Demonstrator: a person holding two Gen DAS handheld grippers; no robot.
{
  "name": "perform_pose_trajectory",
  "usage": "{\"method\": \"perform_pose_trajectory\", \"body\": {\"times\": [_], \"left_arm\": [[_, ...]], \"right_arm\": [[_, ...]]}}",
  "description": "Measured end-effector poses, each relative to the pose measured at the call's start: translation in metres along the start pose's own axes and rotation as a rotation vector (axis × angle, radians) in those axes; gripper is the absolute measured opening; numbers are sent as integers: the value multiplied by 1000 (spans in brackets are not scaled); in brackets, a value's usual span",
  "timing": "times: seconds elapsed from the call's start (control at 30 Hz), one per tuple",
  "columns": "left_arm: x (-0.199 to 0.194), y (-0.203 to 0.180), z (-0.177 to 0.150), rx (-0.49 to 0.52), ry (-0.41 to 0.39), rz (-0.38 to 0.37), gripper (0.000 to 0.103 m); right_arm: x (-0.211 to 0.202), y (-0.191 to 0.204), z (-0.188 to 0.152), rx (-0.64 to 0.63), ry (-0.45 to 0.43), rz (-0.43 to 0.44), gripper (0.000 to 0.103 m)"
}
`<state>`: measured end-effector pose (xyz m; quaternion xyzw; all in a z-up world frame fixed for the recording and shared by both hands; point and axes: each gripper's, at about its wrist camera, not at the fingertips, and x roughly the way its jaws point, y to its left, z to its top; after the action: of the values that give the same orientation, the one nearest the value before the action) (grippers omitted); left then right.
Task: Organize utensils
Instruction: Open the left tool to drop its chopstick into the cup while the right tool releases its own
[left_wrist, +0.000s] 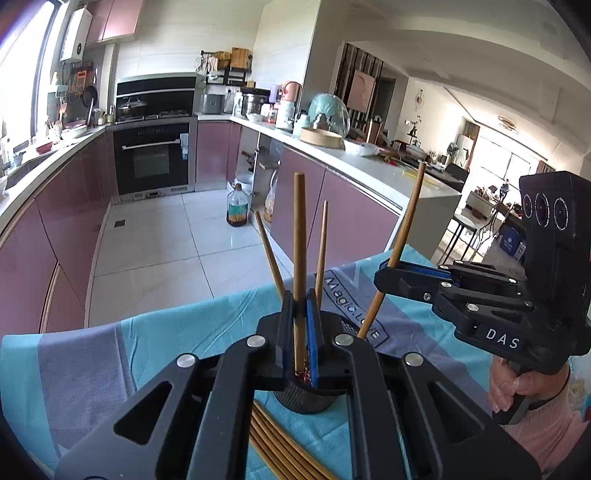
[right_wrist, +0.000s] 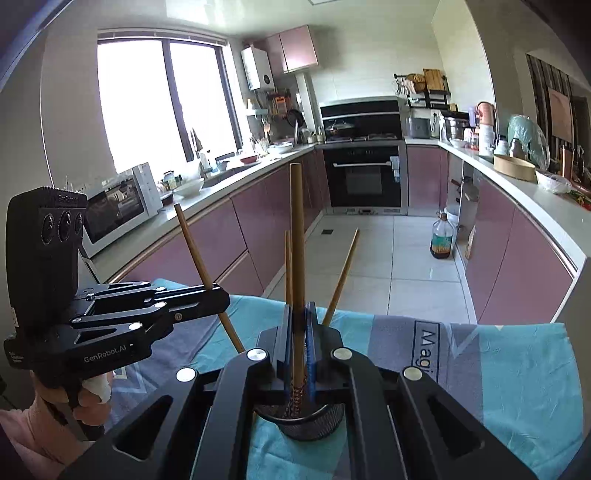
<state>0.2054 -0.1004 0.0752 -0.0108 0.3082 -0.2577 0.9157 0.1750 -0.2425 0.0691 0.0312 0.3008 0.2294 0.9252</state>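
A black mesh utensil cup stands on a table under a blue and grey cloth. My left gripper is shut on a wooden chopstick, upright with its patterned tip in the cup. My right gripper is shut on another chopstick, its tip also in the cup. In the left wrist view the right gripper holds its chopstick slanted; in the right wrist view the left gripper does likewise. Two more chopsticks lean in the cup.
Several loose chopsticks lie on the cloth near the cup. Beyond the table edge lies tiled floor with purple cabinets on both sides, an oven, and an oil bottle on the floor.
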Motion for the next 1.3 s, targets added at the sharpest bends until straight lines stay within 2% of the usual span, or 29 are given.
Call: {"method": "perform_pose_trajectory", "body": {"times": [0.1,0.23,0.47,0.53,0.57,0.63,0.7,0.93,1.07,1.17,1.3], "left_arm": [[16,6,-5,-8,48,-10,7],[28,16,-11,-21,64,-4,8],[48,24,-12,-44,83,17,10],[49,26,-15,-51,85,23,14],[49,27,-17,-56,84,27,15],[43,27,-20,-56,70,42,17],[37,29,-24,-61,51,56,28],[7,28,-39,-40,-22,103,40],[-10,29,-51,-32,-47,137,44],[-21,31,-65,-30,-46,155,45],[-27,36,-91,-34,-9,183,48]], "right_arm": [[12,-3,-3,13,53,-5,5],[25,-6,-7,30,99,-17,5],[35,-10,-7,67,102,-28,8],[35,-10,-6,69,95,-32,9],[33,-10,-6,73,85,-36,13],[31,-10,-7,71,73,-49,20],[27,-12,-8,74,57,-47,21],[9,1,-17,51,5,-38,28],[-7,19,-28,-1,-18,5,30],[-15,32,-41,-39,-3,55,35],[-8,43,-63,-55,69,96,35]]}}
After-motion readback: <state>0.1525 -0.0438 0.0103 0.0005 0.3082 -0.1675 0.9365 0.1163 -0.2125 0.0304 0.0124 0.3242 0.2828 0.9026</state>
